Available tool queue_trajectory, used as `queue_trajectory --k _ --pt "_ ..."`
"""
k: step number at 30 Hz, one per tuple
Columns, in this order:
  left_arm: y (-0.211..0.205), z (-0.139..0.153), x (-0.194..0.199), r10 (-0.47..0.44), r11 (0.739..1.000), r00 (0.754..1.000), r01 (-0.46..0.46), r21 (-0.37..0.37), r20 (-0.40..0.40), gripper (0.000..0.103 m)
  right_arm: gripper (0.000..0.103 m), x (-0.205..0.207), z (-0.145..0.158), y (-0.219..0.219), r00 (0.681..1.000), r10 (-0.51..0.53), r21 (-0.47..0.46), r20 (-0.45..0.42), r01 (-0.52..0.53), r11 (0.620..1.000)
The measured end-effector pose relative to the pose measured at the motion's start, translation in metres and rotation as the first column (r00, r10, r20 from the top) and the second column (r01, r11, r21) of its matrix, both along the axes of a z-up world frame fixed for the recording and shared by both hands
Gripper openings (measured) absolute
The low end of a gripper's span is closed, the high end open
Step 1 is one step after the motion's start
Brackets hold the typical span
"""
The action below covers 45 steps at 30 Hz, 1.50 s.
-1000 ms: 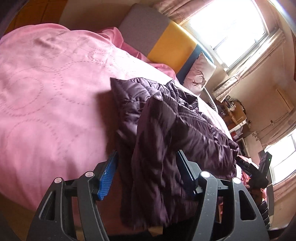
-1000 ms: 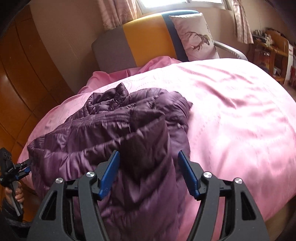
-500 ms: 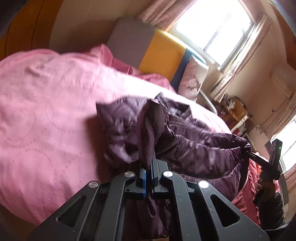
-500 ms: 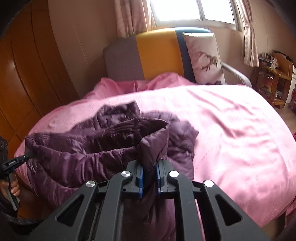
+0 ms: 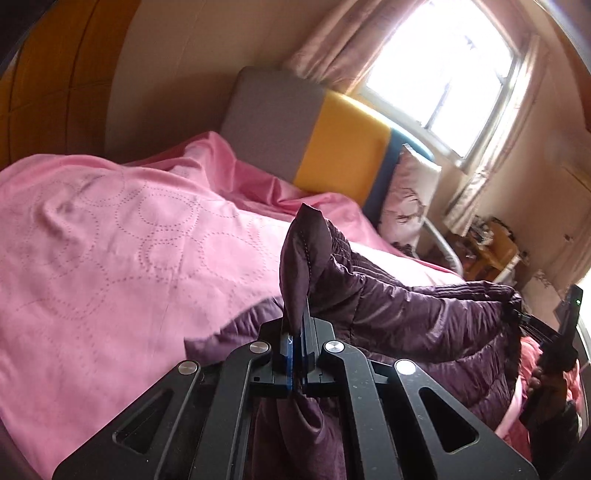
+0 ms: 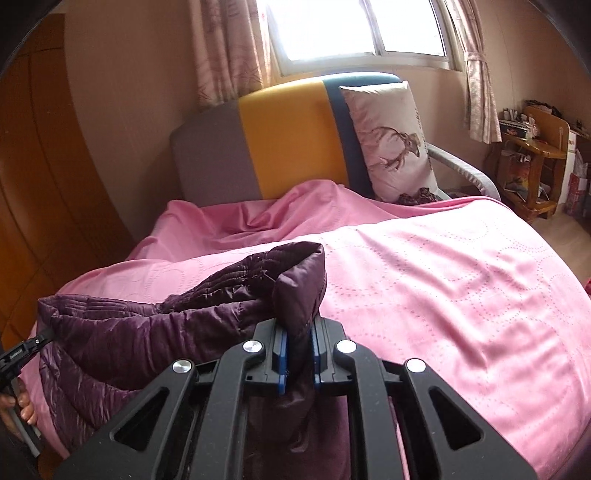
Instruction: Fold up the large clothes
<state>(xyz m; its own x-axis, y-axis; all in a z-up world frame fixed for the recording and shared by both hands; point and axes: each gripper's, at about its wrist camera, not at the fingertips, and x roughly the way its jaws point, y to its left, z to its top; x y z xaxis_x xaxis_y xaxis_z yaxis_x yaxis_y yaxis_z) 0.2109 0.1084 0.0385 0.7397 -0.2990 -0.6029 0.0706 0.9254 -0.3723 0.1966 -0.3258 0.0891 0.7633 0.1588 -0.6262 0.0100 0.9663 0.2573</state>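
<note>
Over pink bedding (image 5: 110,258), both tilted-down tools, left tool (image 5: 295,347) and right tool (image 6: 297,354), clench purple jacket (image 5: 406,306).

daylight from blown-out window (image 6: 354,29) beyond the claw; room dim, fisheye edges curved and vignetted, slight blur.

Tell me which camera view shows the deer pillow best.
The right wrist view: the deer pillow faces the camera there, upright against the headboard, with its whole print visible. In the left wrist view it appears edge-on, small and washed out.
</note>
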Motion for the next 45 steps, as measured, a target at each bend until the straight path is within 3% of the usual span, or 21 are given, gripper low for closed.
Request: queue_trajectory --k 5,11,16,22,24,25,26,27,30,35,40,45 --pt "-0.008 -0.031 0.039 0.037 0.998 0.996 -0.033 0.048 -0.086 0.002 0.009 0.042 -0.044 0.006 0.994 -0.052 -0.081 -0.091 0.044 0.996" --pt "-0.016 -0.088 0.06 0.073 0.992 0.975 -0.049 0.116 -0.211 0.002 0.012 0.06 -0.105 0.01 0.974 -0.099 -0.172 -0.202 0.065 0.983" --pt "-0.023 -0.113 0.064 0.085 0.987 0.97 -0.05 0.155 -0.229 0.002 0.014 0.073 -0.141 0.011 0.958 -0.125 -0.213 -0.257 0.071 0.975" --pt "-0.026 -0.11 0.065 0.106 0.978 0.962 -0.054 0.203 -0.252 0.005 0.017 0.077 -0.141 0.01 0.952 -0.126 -0.232 -0.28 0.061 0.971" --pt "-0.023 -0.098 0.063 0.14 0.972 0.956 -0.083 0.222 -0.256 0.027 0.032 0.077 -0.136 0.009 0.948 -0.126 -0.234 -0.292 0.057 0.971" --pt "-0.02 -0.088 0.059 0.166 0.969 0.956 -0.112 0.221 -0.241 0.036 0.052 0.074 -0.13 0.006 0.946 -0.147 -0.245 -0.289 0.075 0.967" --pt "-0.017 -0.078 0.053 0.185 0.966 0.961 -0.14 0.217 -0.207 0.05 0.058 0.068 -0.119 0.001 0.95 -0.159 -0.231 -0.269 0.096 0.968" --pt "-0.017 -0.066 0.045 0.195 0.965 0.967 -0.16 0.21 -0.161 0.056 0.059 0.062 -0.111 0.001 0.954 -0.159 -0.219 -0.252 0.104 0.97" --pt "-0.033 -0.032 0.02 0.177 0.966 0.983 -0.163 0.201 -0.056 0.057 0.063 0.037 -0.079 0.009 0.976 -0.137 -0.192 -0.166 0.105 0.976" --pt "-0.094 -0.014 0.001 0.038 0.985 0.999 -0.038 0.168 0.001 0.057 0.072 -0.003 -0.052 0.05 0.996 -0.023 -0.125 -0.085 0.013 0.992" --pt "-0.16 -0.036 0.003 -0.092 0.981 0.994 0.1 0.166 -0.056 0.057 0.075 -0.024 -0.07 0.089 0.995 0.04 -0.201 -0.09 -0.058 0.978" --pt "-0.174 -0.071 0.012 -0.076 0.975 0.992 0.096 0.202 -0.105 0.057 0.078 -0.029 -0.101 0.086 0.992 0.033 -0.177 -0.119 -0.054 0.983"
